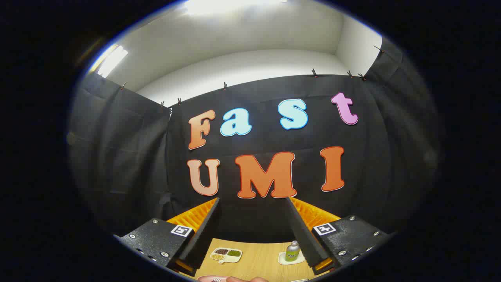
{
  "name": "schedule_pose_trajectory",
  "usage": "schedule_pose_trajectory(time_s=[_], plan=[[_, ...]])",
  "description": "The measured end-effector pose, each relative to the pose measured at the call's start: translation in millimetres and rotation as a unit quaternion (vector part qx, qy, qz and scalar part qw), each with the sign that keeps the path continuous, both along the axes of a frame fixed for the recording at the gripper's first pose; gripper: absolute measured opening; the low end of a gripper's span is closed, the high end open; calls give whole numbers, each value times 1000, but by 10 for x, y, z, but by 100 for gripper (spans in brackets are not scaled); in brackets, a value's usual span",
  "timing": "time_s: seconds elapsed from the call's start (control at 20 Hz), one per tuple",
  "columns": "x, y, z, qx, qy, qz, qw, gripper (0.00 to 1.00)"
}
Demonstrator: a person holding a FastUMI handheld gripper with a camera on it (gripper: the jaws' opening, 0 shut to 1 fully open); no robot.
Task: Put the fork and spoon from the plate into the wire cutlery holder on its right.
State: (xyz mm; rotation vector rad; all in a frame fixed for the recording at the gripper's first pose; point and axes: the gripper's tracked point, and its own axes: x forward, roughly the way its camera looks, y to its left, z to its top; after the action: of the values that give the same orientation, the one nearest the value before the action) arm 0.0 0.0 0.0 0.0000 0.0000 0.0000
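My gripper is open, its two fingers spread wide with nothing between them, raised well above the wooden table and pointing at the booth's back wall. Below the fingers, at the near edge of the table, a sliver of a pink plate peeks in. Something pale lies on it, too cut off to tell what it is. Right of the plate lies a small peach-coloured shape that I cannot identify. A pale sliver sits further right, too small to identify.
Farther back on the table sits a small divided dish with dark, green and yellow fillings. A small green-labelled bottle stands on a white coaster beside the right finger. Black cloth walls close the booth on three sides.
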Motion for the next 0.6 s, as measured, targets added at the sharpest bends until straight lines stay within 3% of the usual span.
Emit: schedule_pose_trajectory(time_s=[0.35, 0.6], plan=[[-107, -122, 53, 11, -23, -13, 1000, 97], [-138, -205, -59, 8, -1, -29, 1000, 96]])
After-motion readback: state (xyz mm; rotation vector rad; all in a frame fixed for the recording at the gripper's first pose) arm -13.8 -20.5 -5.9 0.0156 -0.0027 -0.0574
